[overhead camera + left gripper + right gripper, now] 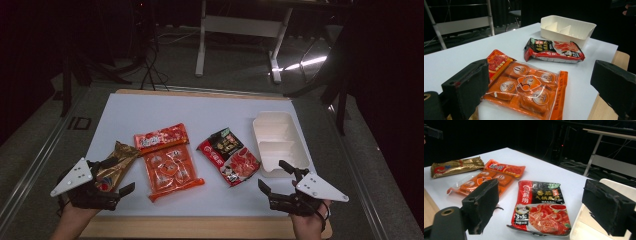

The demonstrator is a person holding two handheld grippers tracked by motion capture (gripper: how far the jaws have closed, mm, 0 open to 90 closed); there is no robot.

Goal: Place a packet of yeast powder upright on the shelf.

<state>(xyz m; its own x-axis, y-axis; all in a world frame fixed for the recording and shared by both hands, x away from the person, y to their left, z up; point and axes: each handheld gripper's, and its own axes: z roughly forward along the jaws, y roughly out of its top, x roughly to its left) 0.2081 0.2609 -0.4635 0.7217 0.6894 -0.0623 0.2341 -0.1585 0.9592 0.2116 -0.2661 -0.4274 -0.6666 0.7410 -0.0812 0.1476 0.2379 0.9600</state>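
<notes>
Red-and-black sauce packet lies flat on the bench, just left of the white divided tray; soft, light, slippery film, best pinched at an edge seam. Right claw and left claw both gape wide, empty
</notes>
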